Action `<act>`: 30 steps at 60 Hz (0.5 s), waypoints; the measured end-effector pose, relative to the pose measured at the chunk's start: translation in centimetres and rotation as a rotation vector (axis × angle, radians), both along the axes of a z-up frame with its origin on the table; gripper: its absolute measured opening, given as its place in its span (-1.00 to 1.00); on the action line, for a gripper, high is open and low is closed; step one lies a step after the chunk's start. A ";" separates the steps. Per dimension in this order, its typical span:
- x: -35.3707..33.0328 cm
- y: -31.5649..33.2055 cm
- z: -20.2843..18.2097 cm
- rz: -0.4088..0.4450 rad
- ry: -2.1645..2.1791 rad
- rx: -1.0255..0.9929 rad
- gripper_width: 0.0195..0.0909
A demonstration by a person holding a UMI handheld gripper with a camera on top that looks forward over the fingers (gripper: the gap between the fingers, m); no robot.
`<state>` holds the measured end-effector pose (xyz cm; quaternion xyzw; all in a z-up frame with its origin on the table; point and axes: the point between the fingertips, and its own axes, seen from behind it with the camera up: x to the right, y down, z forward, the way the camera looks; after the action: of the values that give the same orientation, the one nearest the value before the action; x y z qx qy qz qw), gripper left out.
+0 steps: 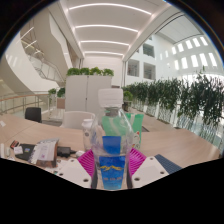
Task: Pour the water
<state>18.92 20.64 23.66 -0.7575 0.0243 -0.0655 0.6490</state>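
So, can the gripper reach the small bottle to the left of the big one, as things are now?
Probably not directly. The gripper is shut on the water bottle, which fills the space between its fingers. The small bottle stands free on the table, but the held bottle must be set down first.

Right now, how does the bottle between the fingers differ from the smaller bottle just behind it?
The held bottle is nearer and larger, clear with a blue label, and stands between the pink pads of the gripper. The smaller bottle stands beyond the fingers on the table, ungripped, and its label cannot be made out. Both stand upright and look like clear plastic.
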 end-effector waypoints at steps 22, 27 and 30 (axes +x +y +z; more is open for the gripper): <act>1.7 -0.8 -16.8 0.138 0.068 -0.180 -0.41; 1.8 -1.3 -17.5 0.148 0.089 -0.152 -0.40; 1.8 -1.4 -17.5 0.148 0.110 -0.139 -0.40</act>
<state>20.69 19.20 6.20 -0.8030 -0.0007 0.0228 0.5956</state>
